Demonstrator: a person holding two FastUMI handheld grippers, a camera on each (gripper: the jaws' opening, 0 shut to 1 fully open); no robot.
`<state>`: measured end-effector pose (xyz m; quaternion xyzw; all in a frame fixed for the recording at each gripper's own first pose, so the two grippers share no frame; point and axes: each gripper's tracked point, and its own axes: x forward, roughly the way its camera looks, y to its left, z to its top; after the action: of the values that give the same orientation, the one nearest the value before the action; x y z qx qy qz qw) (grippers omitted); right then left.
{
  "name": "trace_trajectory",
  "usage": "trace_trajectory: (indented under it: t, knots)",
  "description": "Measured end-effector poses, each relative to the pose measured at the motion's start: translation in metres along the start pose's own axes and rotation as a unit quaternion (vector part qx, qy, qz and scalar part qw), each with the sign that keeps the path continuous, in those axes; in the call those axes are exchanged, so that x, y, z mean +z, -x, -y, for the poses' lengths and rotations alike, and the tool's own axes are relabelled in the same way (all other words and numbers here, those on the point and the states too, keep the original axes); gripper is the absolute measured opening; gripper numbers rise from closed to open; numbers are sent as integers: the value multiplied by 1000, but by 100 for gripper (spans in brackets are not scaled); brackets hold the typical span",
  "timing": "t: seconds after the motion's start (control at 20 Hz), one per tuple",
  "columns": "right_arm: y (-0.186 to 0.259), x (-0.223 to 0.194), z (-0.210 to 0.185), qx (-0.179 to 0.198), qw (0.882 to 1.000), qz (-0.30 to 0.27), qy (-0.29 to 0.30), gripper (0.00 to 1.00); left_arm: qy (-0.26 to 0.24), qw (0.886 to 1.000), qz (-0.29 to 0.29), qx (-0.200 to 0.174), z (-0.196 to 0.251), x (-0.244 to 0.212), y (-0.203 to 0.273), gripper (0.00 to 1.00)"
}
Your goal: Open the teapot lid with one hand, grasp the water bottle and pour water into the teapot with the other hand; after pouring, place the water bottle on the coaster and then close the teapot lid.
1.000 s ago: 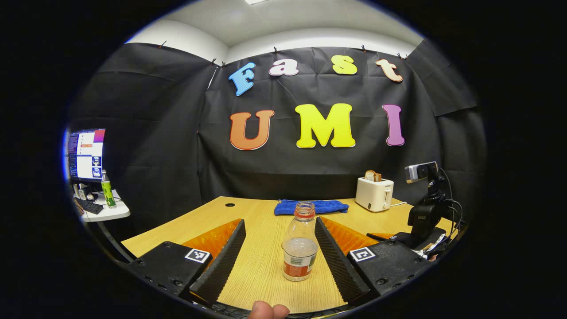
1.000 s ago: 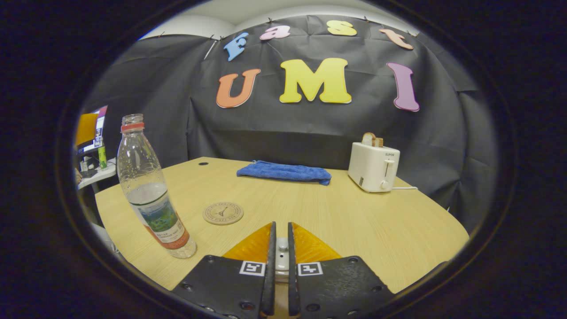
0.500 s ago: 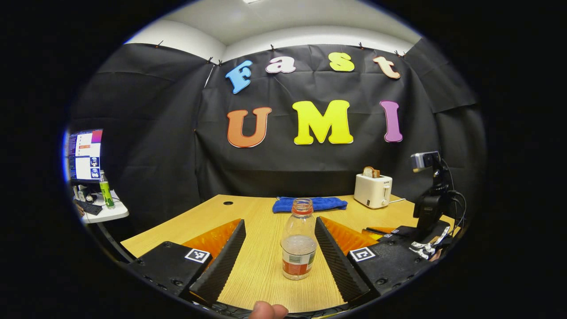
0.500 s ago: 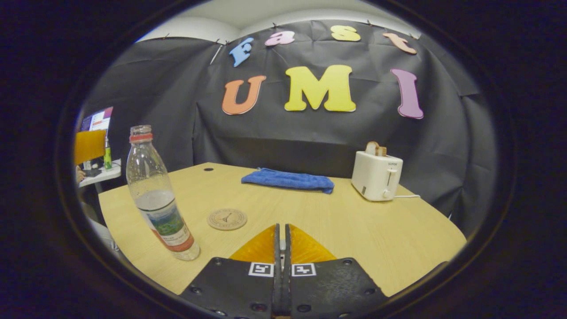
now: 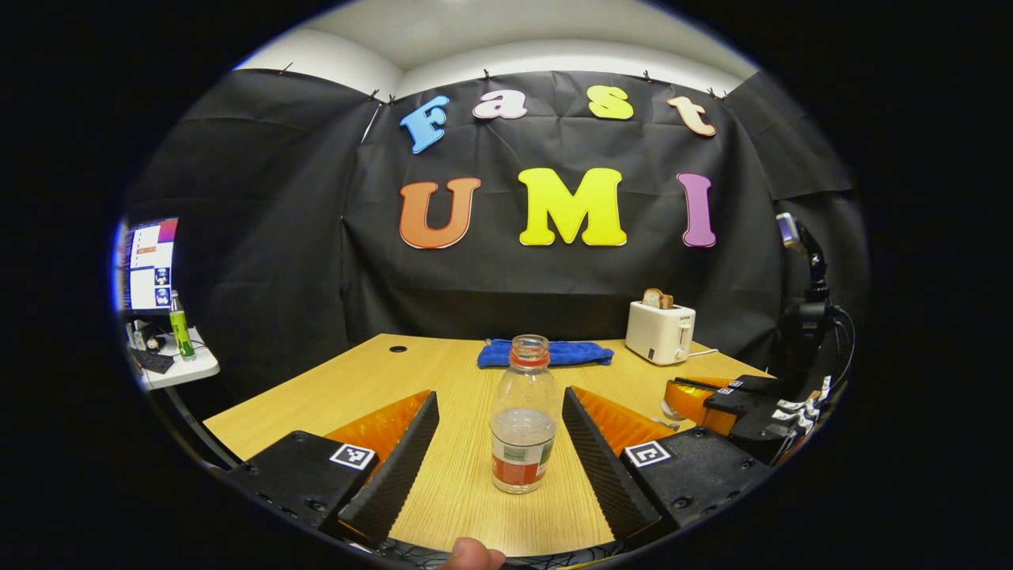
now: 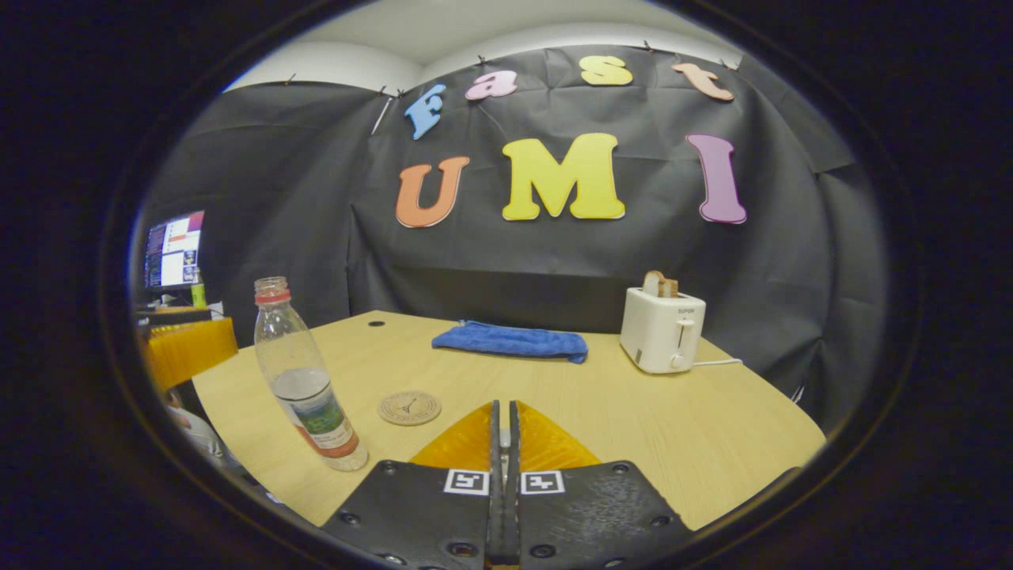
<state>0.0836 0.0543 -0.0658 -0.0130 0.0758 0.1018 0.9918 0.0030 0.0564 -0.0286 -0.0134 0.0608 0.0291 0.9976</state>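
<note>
An uncapped clear water bottle (image 5: 520, 419), partly full, stands on the wooden table (image 5: 443, 380) between the fingers of my open left gripper (image 5: 498, 394), with a gap on each side. In the right gripper view the bottle (image 6: 309, 380) stands at the left and a round coaster (image 6: 409, 408) lies just to its right. My right gripper (image 6: 504, 405) is shut on a small white knob (image 6: 504, 434), the teapot lid's; the teapot body is hidden below. The left gripper view shows the right gripper (image 5: 682, 398) at the right with something white under its fingers.
A folded blue towel (image 6: 510, 340) lies at the back of the table, with a white toaster (image 6: 661, 331) holding toast to its right. A side desk with a monitor (image 5: 146, 265) and a green bottle (image 5: 180, 324) stands off to the left. A thumb (image 5: 471, 554) shows at the bottom edge.
My right gripper's fingers closed on the white knob, then it rose and drew away from the bottle. The left gripper stayed open around the bottle, shifting only slightly.
</note>
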Motion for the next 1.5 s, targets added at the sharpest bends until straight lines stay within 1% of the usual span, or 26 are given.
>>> trace_trajectory:
  t: [0.15,0.4,0.65,0.85,0.9,0.95,1.1,1.25,1.3,1.35,1.4,1.45,1.5]
  knots:
    - [5,-5,5,6,1000,-1,-6,0,14,999,-31,-8,8,-34,4,99]
    - [11,-15,14,9,1000,-9,-19,0,22,998,-52,-17,15,-71,-3,99]
    - [17,-12,24,5,1000,-6,-18,0,20,998,-62,-11,13,-88,-24,99]
    - [21,-11,27,0,1000,-1,-13,2,35,997,-72,-19,13,-98,-38,99]
    - [22,-12,28,0,1000,-1,-12,0,35,996,-74,-18,12,-99,-40,99]
    - [22,-12,28,0,1000,-2,-13,2,34,997,-74,-14,10,-101,-42,99]
    - [23,-16,30,2,1000,-7,-15,2,31,996,-76,-26,16,-102,-50,99]
    - [24,-19,31,2,1000,-10,-17,2,18,996,-79,-29,15,-106,-55,99]
    - [24,-19,31,2,1000,-10,-19,2,16,996,-76,-31,16,-103,-56,96]
    - [25,-19,32,3,1000,-9,-21,0,15,997,-72,-31,16,-100,-56,89]
    - [26,-18,32,3,1000,-8,-22,0,10,997,-67,-31,15,-97,-56,86]
    - [27,-17,33,4,1000,-7,-22,0,2,997,-66,-26,12,-97,-58,80]
    - [28,-17,34,5,1000,-6,-22,2,-10,997,-77,-24,11,-100,-57,76]
